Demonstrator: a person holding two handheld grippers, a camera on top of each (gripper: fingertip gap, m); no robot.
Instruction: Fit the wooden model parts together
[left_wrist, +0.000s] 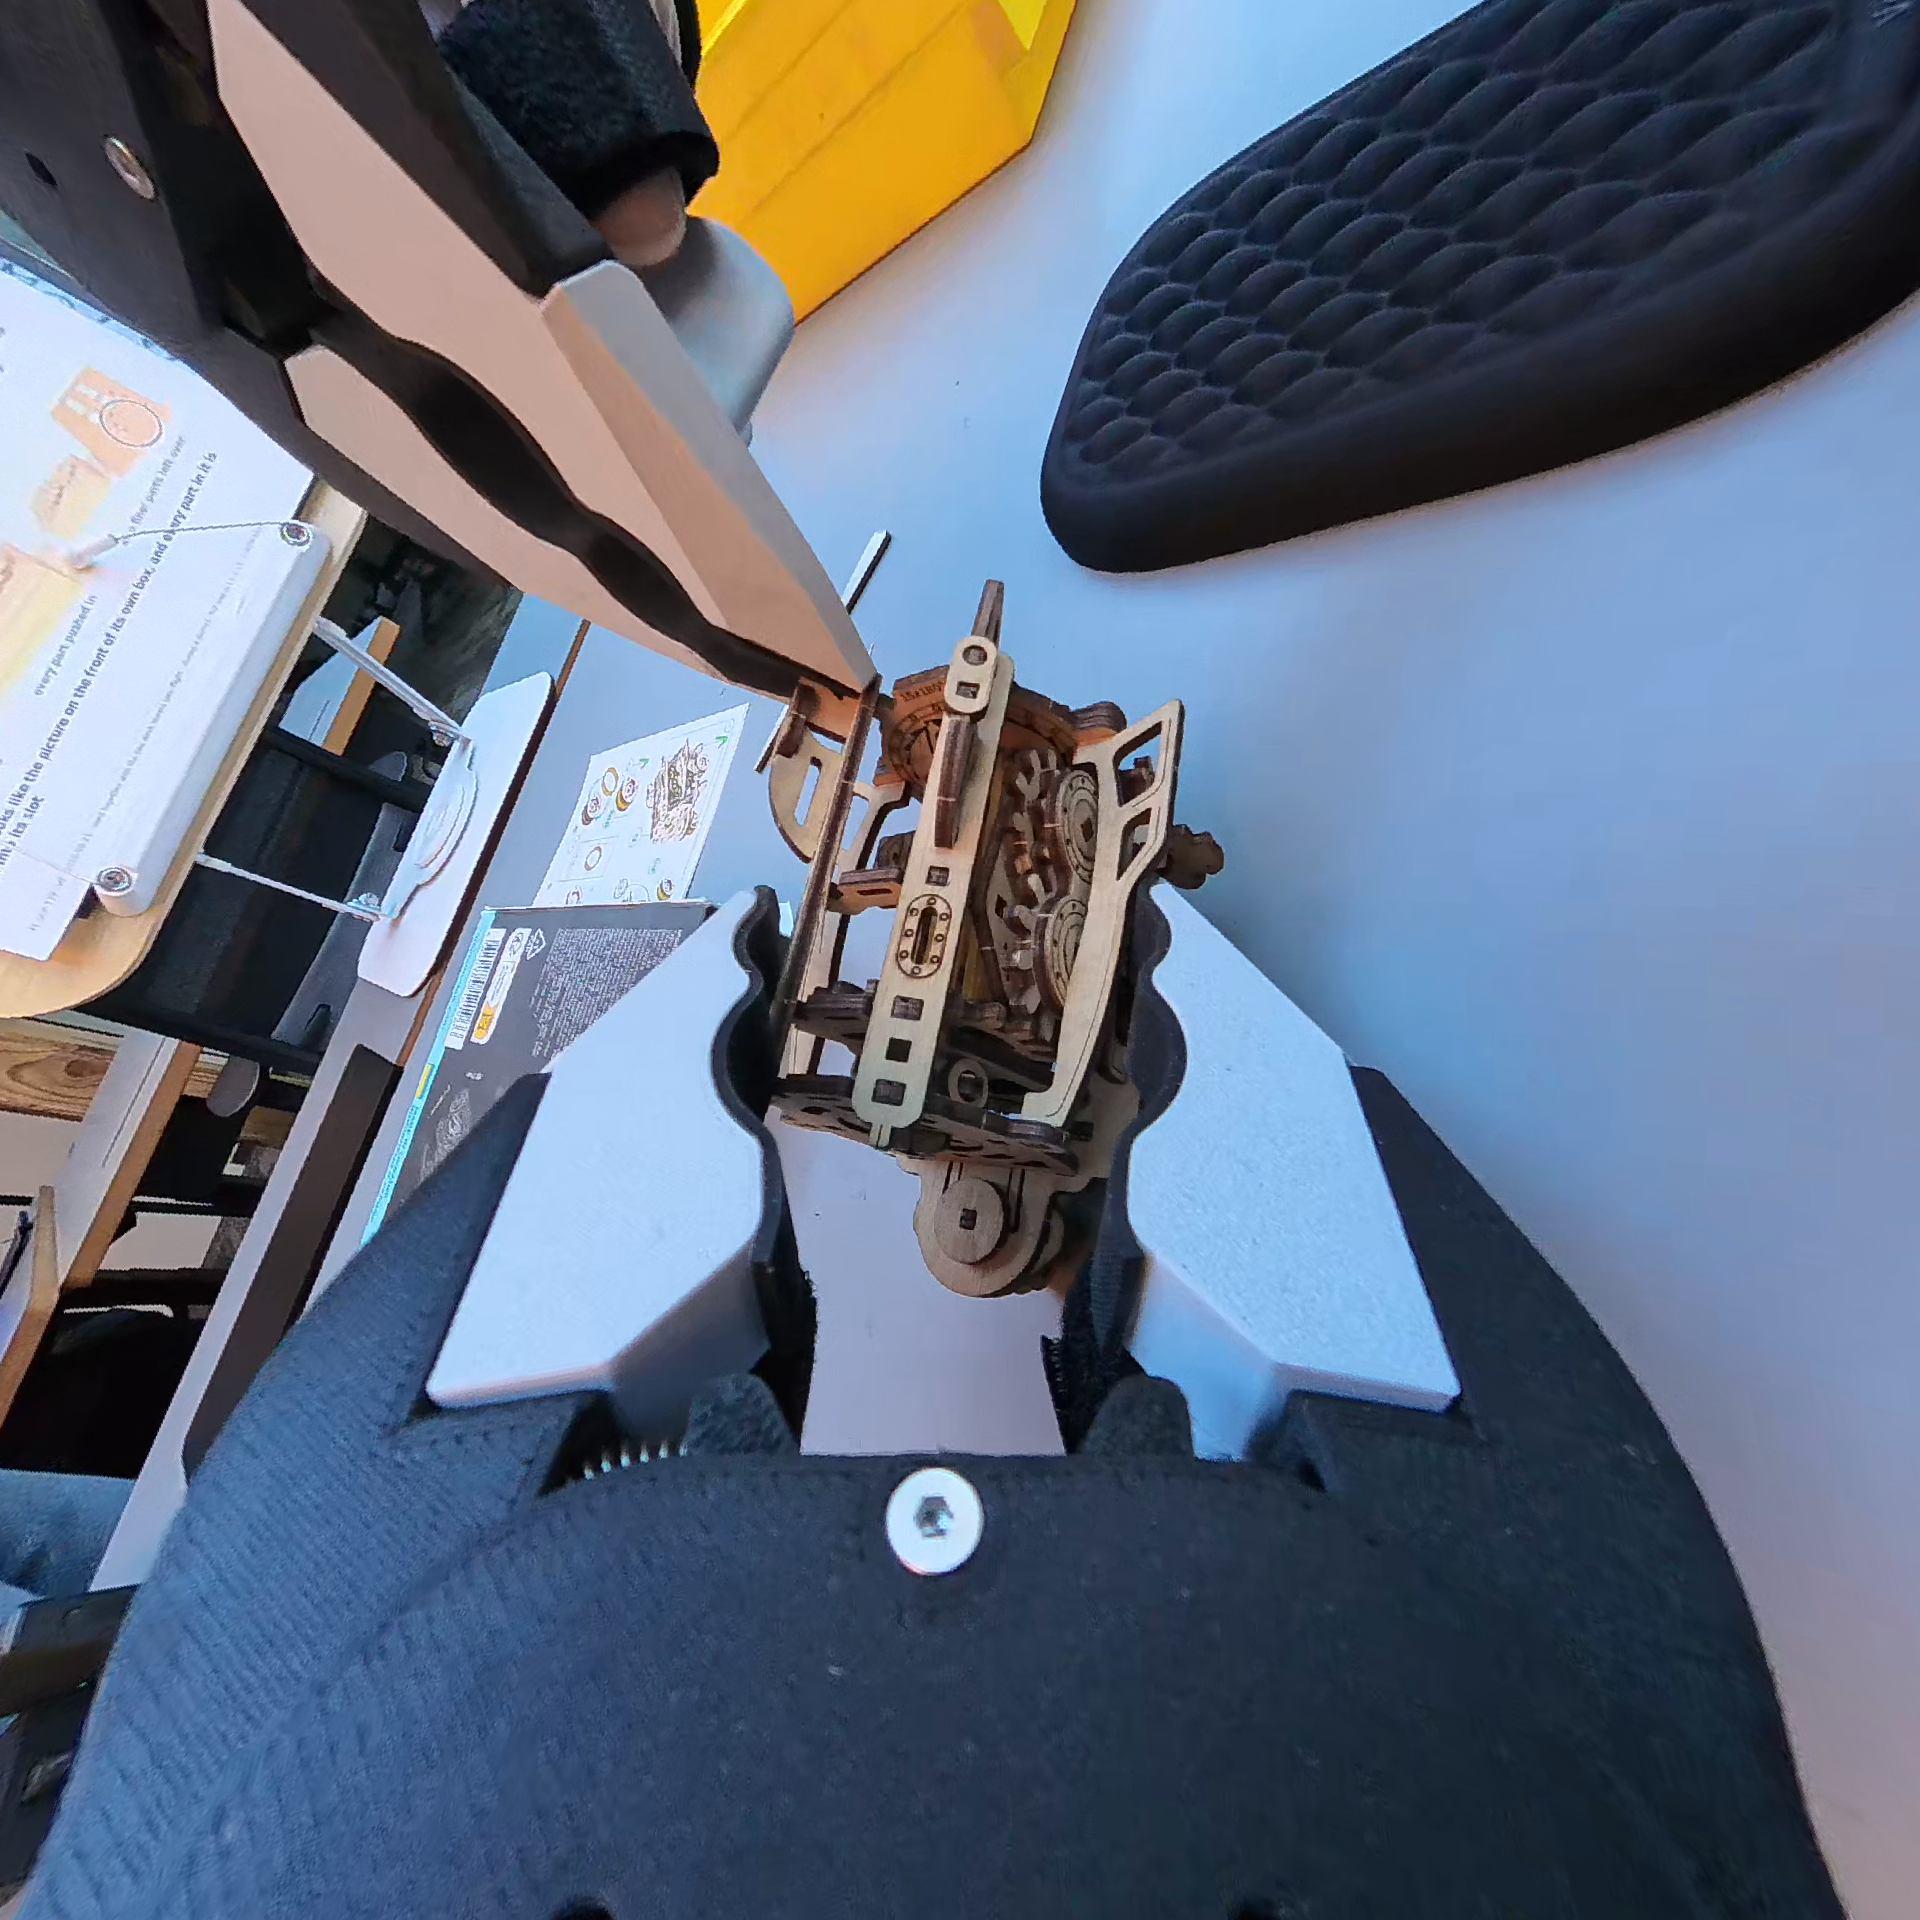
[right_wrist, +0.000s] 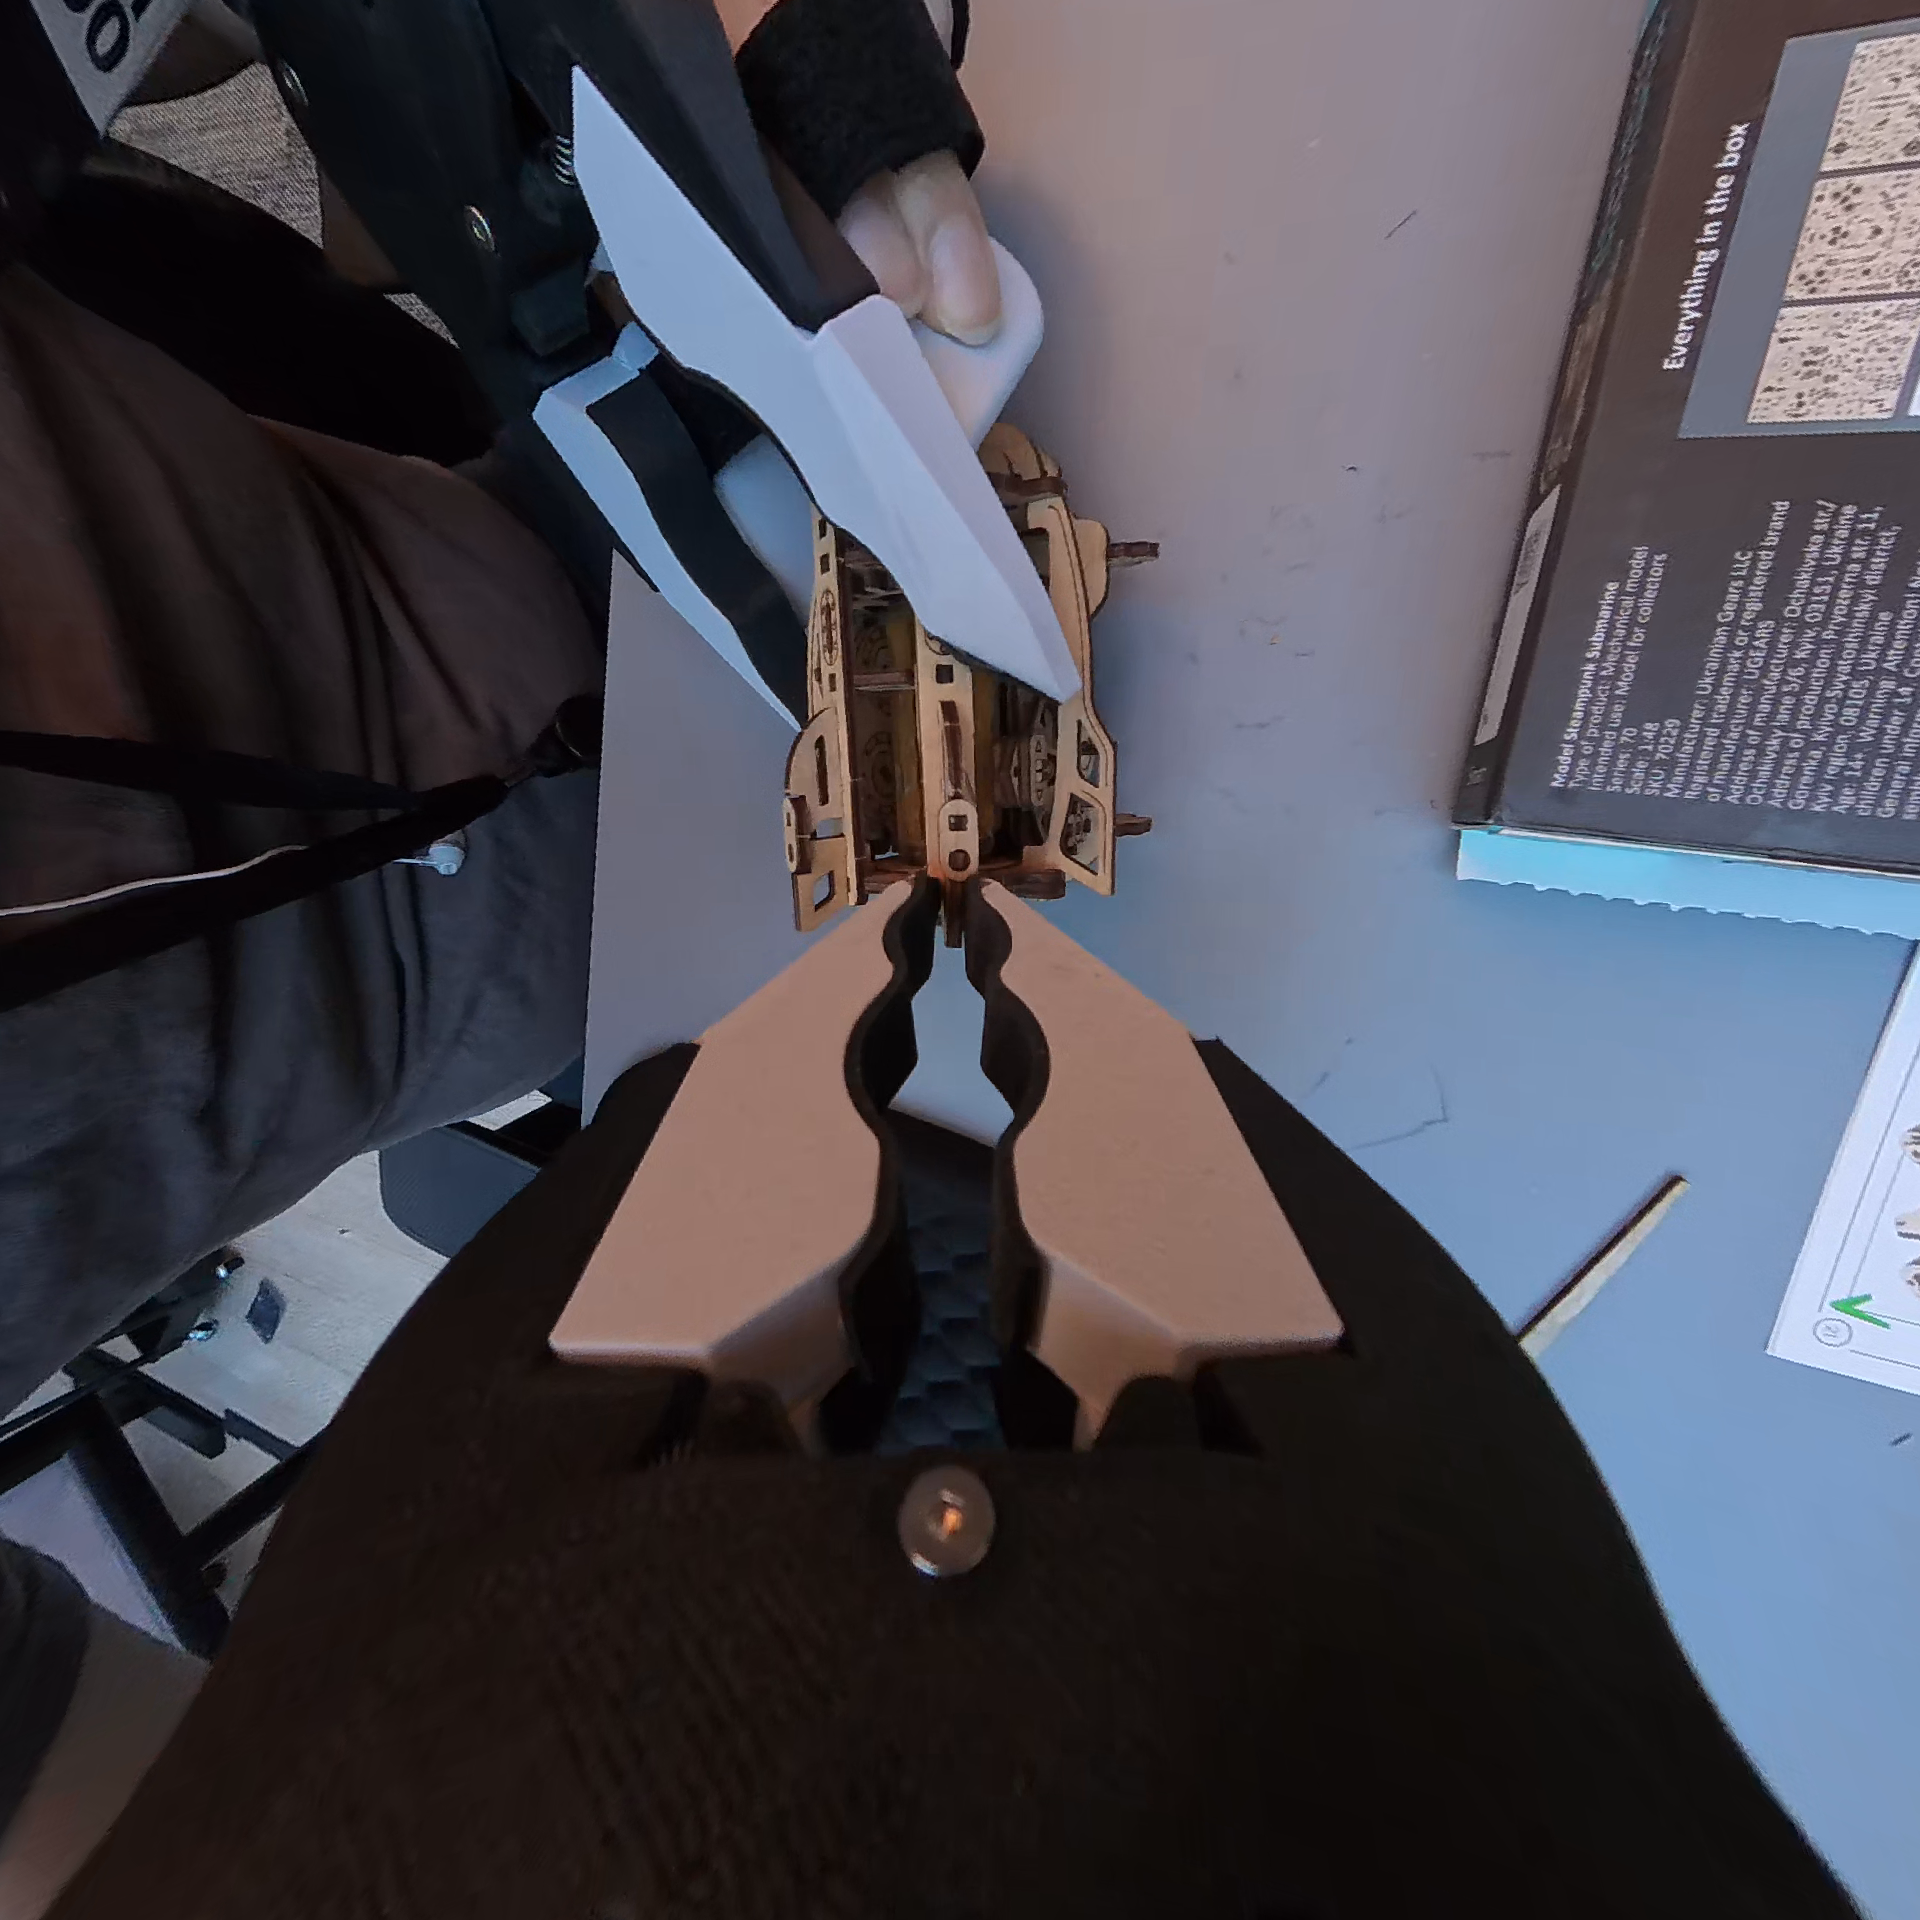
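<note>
The wooden model (left_wrist: 977, 914), a laser-cut frame full of gears, is clamped between the grey fingers of my left gripper (left_wrist: 951, 935) and held above the pale table (left_wrist: 1507, 935). My right gripper (left_wrist: 862, 675) reaches in from the upper left. Its tips are shut on a thin wooden part (left_wrist: 868, 566) at the model's far end. In the right wrist view my right gripper (right_wrist: 945, 904) pinches that thin part (right_wrist: 951, 928) against the near end of the model (right_wrist: 935, 769). The left gripper (right_wrist: 930, 707) straddles the model from the upper left.
A yellow bin (left_wrist: 862, 135) and a black mesh pad (left_wrist: 1455, 291) lie beyond the model. The dark kit box (right_wrist: 1714, 468), an instruction sheet (right_wrist: 1860, 1247) and a loose wooden strip (right_wrist: 1605, 1268) lie to the right. A person's body (right_wrist: 260, 623) is at the table's left edge.
</note>
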